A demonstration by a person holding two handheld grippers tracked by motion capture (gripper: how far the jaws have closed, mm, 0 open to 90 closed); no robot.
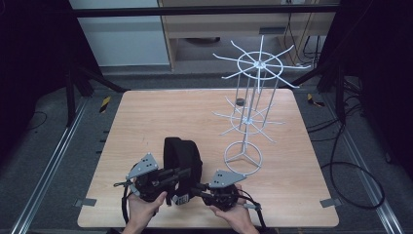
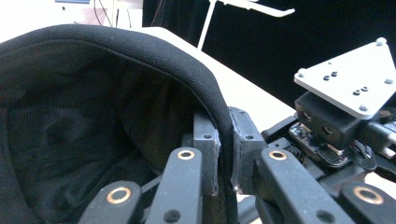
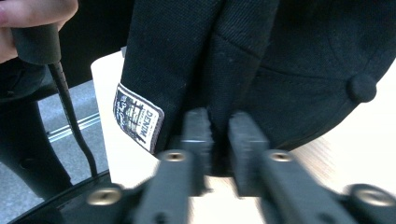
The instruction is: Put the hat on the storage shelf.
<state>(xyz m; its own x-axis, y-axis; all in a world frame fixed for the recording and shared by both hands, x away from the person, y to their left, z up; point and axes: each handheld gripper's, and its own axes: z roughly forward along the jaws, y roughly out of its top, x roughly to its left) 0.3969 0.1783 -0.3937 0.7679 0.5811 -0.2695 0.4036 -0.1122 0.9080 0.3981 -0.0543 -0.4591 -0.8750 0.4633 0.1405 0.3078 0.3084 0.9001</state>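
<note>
Both hands sit low at the table's (image 1: 146, 122) near edge, facing each other. The left gripper (image 1: 182, 171) pinches the black cap's (image 1: 182, 156) rim; the right gripper (image 1: 197, 187) clamps its fabric.

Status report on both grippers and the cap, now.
Left gripper shut on black cap edge. Right gripper shut on cap fabric near the label. White wire rack stands clear beyond, nothing between.

A light wooden worktop (image 1: 146, 122) stood on grey carpet (image 1: 48, 126). At twelve o'clock were a pale cabinet (image 1: 124, 44) and wooden furniture (image 1: 214, 27); black cables (image 1: 350, 146) trailed at three o'clock, darkness at both sides.
</note>
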